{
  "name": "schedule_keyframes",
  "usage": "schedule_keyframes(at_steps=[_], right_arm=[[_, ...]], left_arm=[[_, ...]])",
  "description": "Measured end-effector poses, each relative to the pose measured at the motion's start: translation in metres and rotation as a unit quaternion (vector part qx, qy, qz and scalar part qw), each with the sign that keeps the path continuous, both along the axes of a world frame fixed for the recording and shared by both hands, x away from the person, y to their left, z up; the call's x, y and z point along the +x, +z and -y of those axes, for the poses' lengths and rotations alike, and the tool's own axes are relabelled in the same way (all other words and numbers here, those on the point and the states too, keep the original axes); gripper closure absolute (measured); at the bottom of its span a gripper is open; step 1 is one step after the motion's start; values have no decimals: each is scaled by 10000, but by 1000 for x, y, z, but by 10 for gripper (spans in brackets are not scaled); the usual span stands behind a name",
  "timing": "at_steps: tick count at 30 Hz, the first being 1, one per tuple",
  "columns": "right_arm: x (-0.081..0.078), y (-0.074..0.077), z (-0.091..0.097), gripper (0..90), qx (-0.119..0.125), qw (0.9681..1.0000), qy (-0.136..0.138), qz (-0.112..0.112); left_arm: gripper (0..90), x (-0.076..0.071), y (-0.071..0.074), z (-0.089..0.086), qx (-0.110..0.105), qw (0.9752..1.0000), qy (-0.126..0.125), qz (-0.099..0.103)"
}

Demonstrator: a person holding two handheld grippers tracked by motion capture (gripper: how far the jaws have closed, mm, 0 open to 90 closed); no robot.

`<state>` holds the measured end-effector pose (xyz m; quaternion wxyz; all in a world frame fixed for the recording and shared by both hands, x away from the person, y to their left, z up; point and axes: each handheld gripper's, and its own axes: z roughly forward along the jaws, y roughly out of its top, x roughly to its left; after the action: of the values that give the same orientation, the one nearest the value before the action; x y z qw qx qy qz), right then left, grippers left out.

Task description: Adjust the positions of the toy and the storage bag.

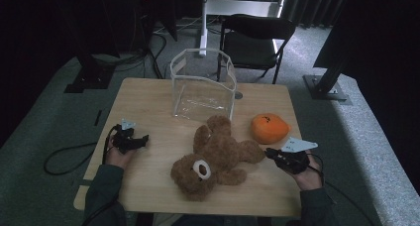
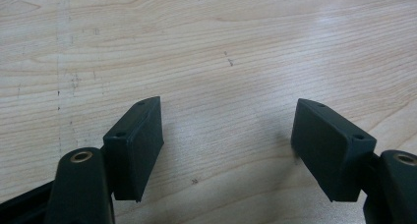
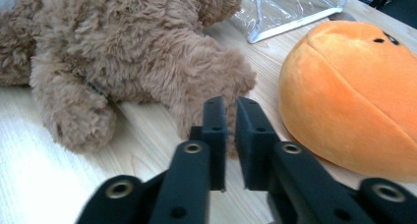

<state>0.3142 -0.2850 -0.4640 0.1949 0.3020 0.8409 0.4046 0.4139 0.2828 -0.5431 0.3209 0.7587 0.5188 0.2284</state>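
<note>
A dark-curtained recording lab: metal rig stands (image 1: 333,82), floor cables (image 1: 64,159), folding chair (image 1: 255,40).

Thing: brown teddy bear (image 1: 214,155), fluffy plush with a pale round muzzle.
Pose: lying flat on the wooden table, head toward the lower edge of the high view, legs toward the top.
Place: centre of the high view, slightly low; in the right gripper view it takes up the upper left.
Limbs: spread outward; one arm reaches toward the right side of the frame.
Near end: one rounded paw (image 3: 216,81) sits mid-frame in the right gripper view.
</note>
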Motion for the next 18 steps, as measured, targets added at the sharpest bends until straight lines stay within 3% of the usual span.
schedule_keyframes(at_steps=[7,18], right_arm=[[18,3,-17,711,210,9998,13,41],[50,14,-51,679,290,9993,168,137]], left_arm=[[270,0,0,0,11,10000,-39,-17],[269,0,0,0,11,10000,-39,-19]])
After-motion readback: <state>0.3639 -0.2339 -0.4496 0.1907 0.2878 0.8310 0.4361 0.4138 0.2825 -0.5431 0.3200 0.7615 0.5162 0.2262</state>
